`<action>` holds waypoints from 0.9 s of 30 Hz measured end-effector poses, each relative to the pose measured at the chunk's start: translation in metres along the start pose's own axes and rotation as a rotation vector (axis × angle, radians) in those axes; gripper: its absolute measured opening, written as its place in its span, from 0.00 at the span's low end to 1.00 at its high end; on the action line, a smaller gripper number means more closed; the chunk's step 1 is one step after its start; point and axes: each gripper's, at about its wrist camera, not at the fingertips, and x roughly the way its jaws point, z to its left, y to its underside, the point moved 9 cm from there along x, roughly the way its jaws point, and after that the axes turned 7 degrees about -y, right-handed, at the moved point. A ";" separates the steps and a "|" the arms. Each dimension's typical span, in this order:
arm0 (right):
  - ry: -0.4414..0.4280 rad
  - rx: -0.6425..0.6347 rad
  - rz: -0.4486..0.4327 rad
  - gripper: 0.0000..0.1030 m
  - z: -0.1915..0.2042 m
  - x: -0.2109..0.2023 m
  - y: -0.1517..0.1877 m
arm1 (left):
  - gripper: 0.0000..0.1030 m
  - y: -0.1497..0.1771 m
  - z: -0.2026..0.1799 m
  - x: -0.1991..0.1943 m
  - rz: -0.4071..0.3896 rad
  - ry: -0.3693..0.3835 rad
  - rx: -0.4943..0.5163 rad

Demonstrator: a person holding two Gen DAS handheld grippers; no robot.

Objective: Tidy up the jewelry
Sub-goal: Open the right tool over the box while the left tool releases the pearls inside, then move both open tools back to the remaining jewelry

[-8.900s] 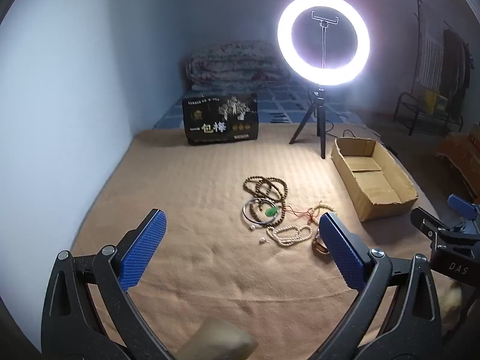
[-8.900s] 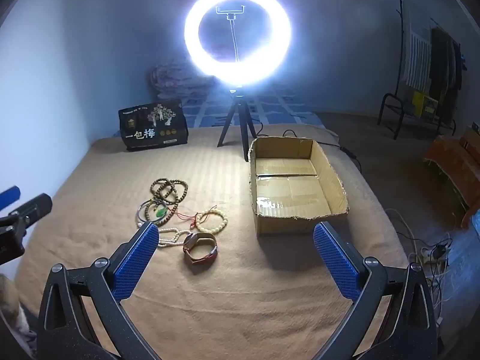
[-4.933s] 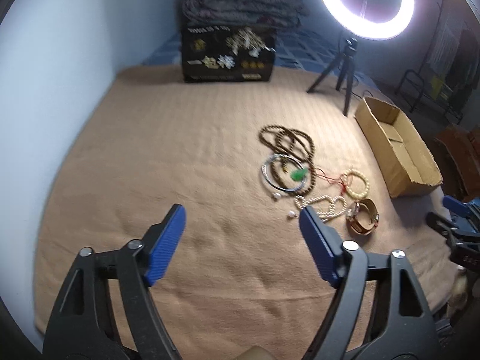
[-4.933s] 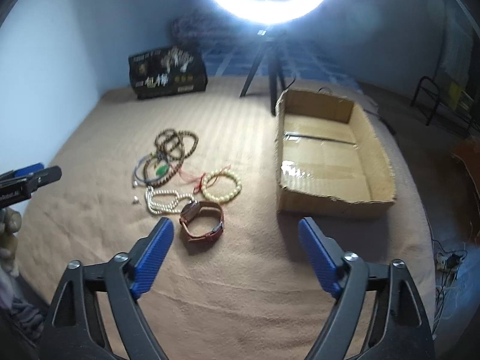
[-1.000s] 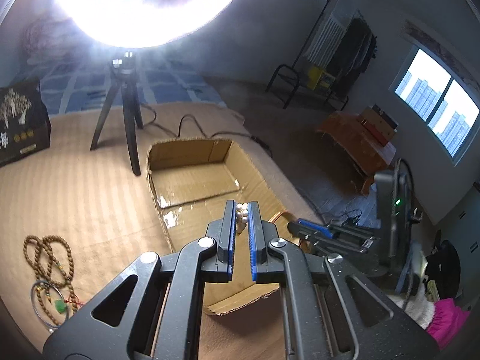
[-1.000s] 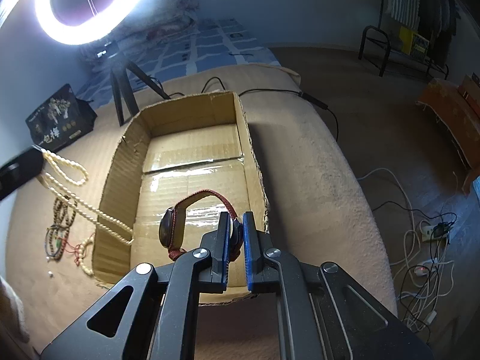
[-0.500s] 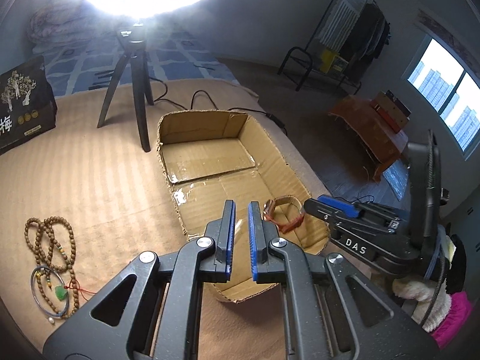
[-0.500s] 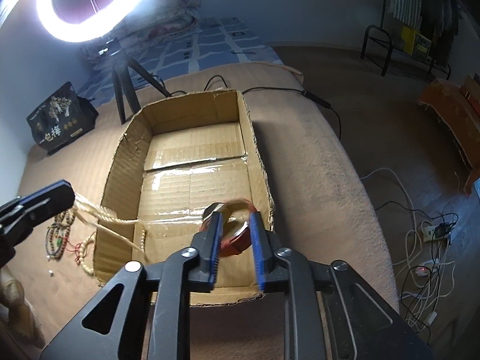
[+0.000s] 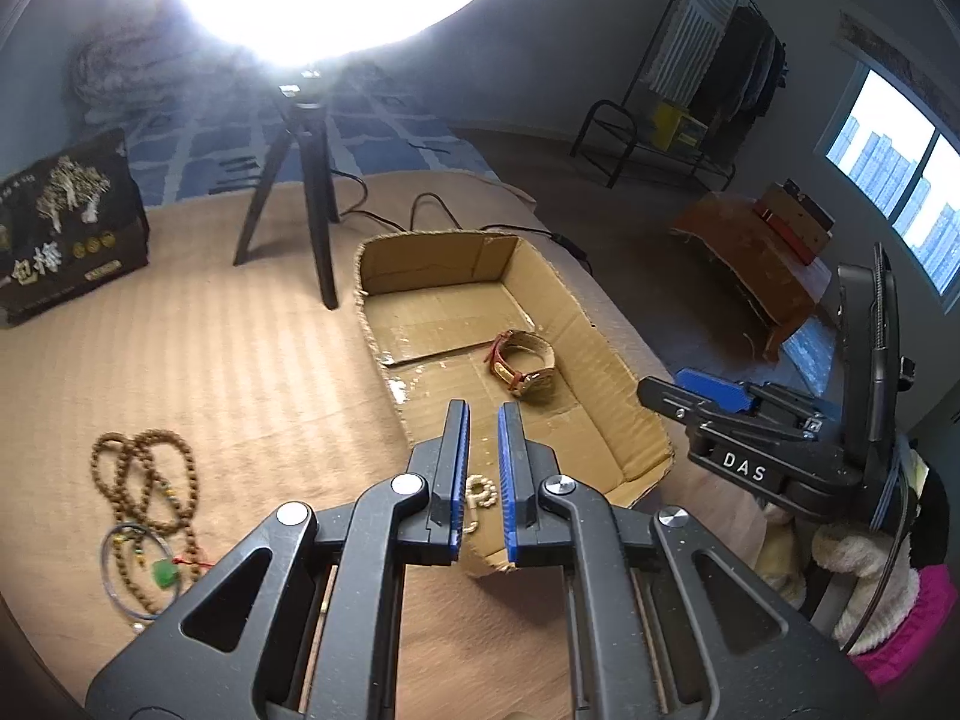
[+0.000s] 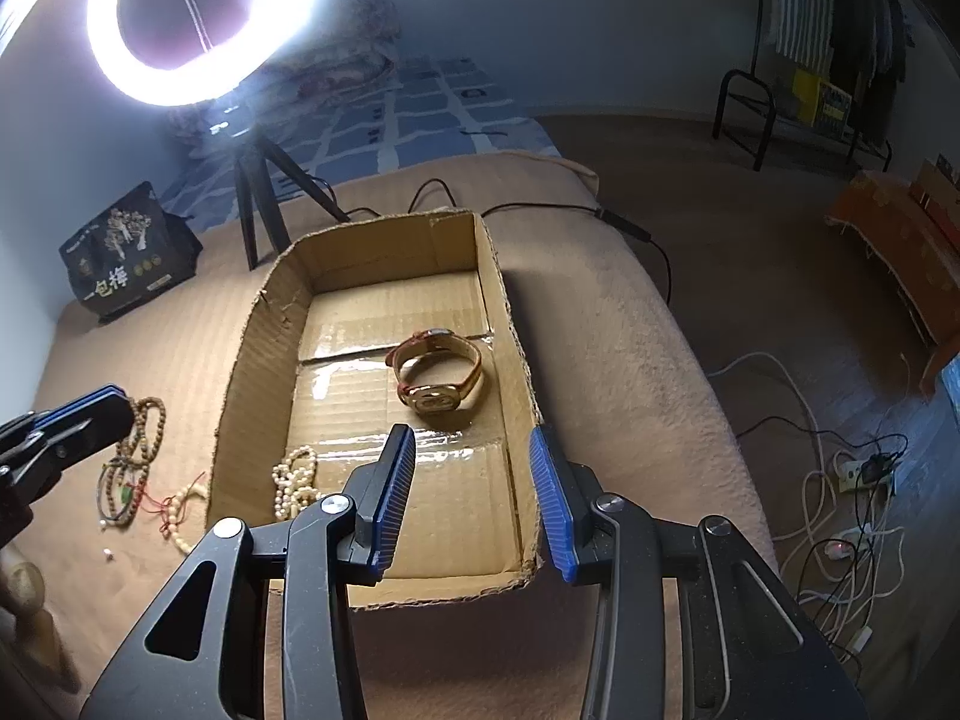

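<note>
An open cardboard box (image 10: 258, 324) (image 9: 618, 372) lies on the tan blanket. A brown-strapped watch (image 10: 441, 375) (image 9: 527, 360) rests on its floor. A cream bead necklace (image 10: 294, 480) (image 9: 480, 495) lies in the box's near-left corner. My right gripper (image 10: 474, 486) is open and empty above the box's near end. My left gripper (image 9: 480, 450) hovers over the box's near corner, jaws a narrow gap apart, holding nothing. Dark wooden beads (image 9: 144, 474), a thin bangle with a green pendant (image 9: 135, 567) and a cream bracelet (image 10: 180, 510) lie on the blanket.
A ring light on a tripod (image 9: 306, 192) stands behind the box with its cable trailing. A black printed box (image 9: 60, 240) stands at the back left. The bed edge drops to the floor at right, where cables (image 10: 840, 480) lie.
My right gripper has opened and the watch has dropped onto the box floor. My left gripper has let the cream necklace go into the box's near corner.
</note>
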 end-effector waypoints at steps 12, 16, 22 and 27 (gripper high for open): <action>-0.053 -0.044 -0.070 0.66 0.037 -0.021 -0.008 | 0.50 -0.004 0.050 -0.056 -0.082 -0.105 0.031; -0.093 -0.079 -0.066 0.69 0.059 -0.021 -0.006 | 0.56 0.001 0.084 -0.070 -0.071 -0.134 0.009; -0.173 -0.130 -0.026 0.70 0.099 -0.017 0.004 | 0.76 0.018 0.143 -0.085 -0.054 -0.208 -0.030; -0.224 -0.160 0.020 0.70 0.126 -0.009 0.016 | 0.76 0.043 0.189 -0.079 0.011 -0.238 -0.101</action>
